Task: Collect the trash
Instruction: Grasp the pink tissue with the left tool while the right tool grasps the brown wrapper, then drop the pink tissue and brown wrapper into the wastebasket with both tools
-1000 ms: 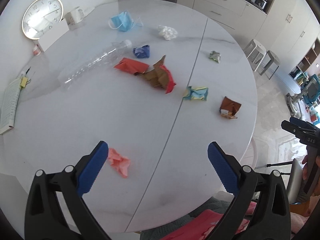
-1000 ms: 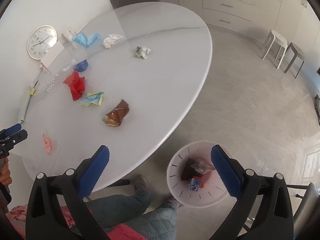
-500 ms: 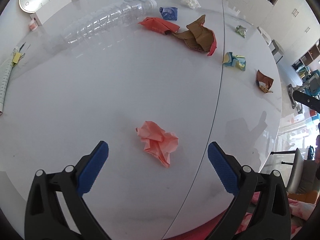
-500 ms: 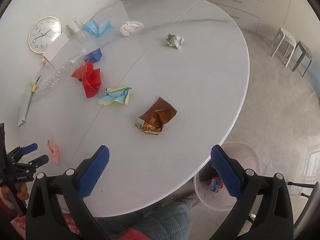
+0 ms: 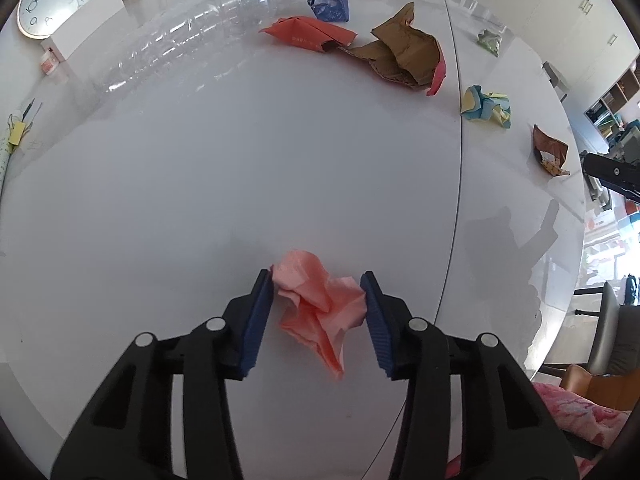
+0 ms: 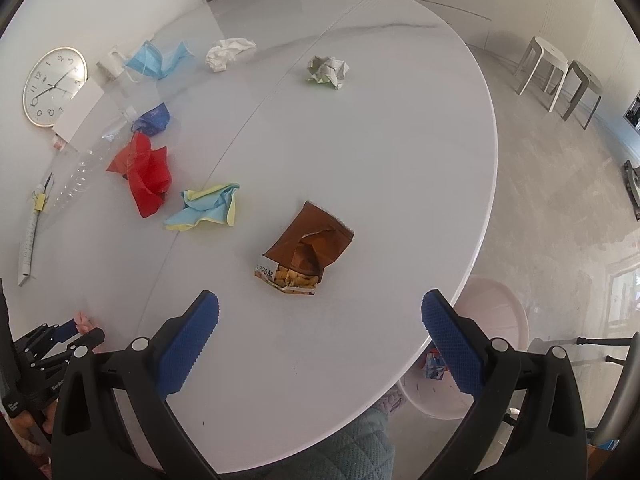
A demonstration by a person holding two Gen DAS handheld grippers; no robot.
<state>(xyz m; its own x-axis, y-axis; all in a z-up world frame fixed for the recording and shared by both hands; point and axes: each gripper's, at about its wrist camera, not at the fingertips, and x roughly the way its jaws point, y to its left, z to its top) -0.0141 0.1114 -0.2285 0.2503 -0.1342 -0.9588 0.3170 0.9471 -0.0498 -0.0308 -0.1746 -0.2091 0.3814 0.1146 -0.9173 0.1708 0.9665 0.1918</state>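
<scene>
– Where is the crumpled pink paper ball (image 5: 320, 304)?

– Low in the middle of the left wrist view, on the round white marble table (image 5: 240, 184). The left gripper (image 5: 318, 308) has a blue pad on each side of it. The jaws are closing and both pads touch the paper, so it is grasping the ball.

– And the right gripper (image 6: 320, 340)?

– Its blue pads stand wide apart at the bottom of the right wrist view. Nothing is between them. It hangs over the table.

– What is just above it in that view?

– A torn brown snack bag (image 6: 306, 252), lying near the middle. To its left is a crumpled blue and yellow paper (image 6: 204, 208), then a crumpled red paper (image 6: 144, 172).

– Anything else?

– A clear plastic bottle (image 5: 192, 36) lies at the upper left of the left wrist view. A pale pink round bin (image 6: 496, 344) stands on the floor at the lower right, partly hidden by the table edge.
</scene>
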